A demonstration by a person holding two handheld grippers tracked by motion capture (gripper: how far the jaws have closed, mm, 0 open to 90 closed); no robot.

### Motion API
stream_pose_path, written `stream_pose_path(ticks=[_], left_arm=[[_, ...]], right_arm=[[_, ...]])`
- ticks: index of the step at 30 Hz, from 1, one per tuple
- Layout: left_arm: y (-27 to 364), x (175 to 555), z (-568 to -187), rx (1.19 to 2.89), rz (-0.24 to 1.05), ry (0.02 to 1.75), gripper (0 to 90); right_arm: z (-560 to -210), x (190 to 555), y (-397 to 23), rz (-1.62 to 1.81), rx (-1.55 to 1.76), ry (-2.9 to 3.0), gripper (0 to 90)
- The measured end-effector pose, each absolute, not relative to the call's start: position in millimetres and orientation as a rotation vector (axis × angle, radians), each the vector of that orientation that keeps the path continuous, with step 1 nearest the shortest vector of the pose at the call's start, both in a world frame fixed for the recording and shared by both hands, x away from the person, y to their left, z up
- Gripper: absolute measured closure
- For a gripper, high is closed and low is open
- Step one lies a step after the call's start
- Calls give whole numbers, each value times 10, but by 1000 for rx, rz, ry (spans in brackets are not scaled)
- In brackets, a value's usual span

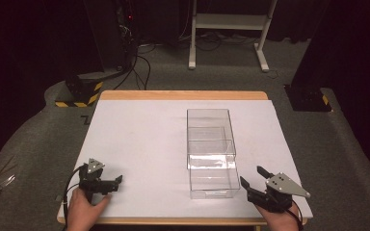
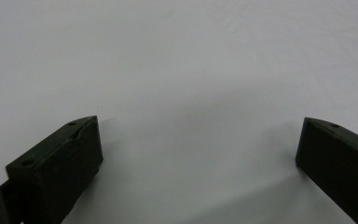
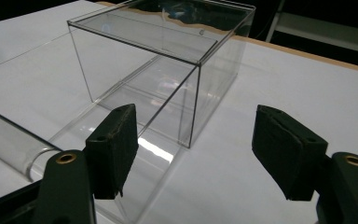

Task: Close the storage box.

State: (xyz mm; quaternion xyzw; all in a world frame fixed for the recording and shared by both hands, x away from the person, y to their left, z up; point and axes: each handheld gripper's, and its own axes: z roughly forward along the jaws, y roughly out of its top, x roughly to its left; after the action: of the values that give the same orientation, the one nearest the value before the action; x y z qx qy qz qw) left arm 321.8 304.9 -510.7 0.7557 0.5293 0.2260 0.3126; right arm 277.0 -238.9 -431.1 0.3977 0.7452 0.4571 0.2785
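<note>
Quick status from my end. The clear box (image 1: 210,130) sits right of centre on the worktop (image 1: 139,139), and its drawer (image 1: 213,182) is slid out toward the near edge. My right gripper (image 1: 252,175) hangs just beside the drawer's right corner, near the near-right corner of the worktop. Its jaws are spread wide with nothing between them. The left gripper (image 1: 115,182) sits down by the near-left corner, jaws also wide apart, over bare white surface and gripping nothing.

What worries me is that the whole thing is see-through. In the right gripper view the drawer's walls (image 3: 98,140) almost vanish, so I could easily misjudge where an edge is and clip it with a pad instead of straddling it. The box looks light too, and nothing braces it. A push on the drawer could shove the whole box toward the far edge rather than close it.
</note>
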Motion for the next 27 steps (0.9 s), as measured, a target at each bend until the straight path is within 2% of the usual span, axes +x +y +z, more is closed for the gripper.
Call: stream_pose_path(ticks=[27], left_arm=[[3048,3218,-5107,1993,596,1397,6]], right_arm=[[-4392,2591,-2288,1283,1037,2070,316]])
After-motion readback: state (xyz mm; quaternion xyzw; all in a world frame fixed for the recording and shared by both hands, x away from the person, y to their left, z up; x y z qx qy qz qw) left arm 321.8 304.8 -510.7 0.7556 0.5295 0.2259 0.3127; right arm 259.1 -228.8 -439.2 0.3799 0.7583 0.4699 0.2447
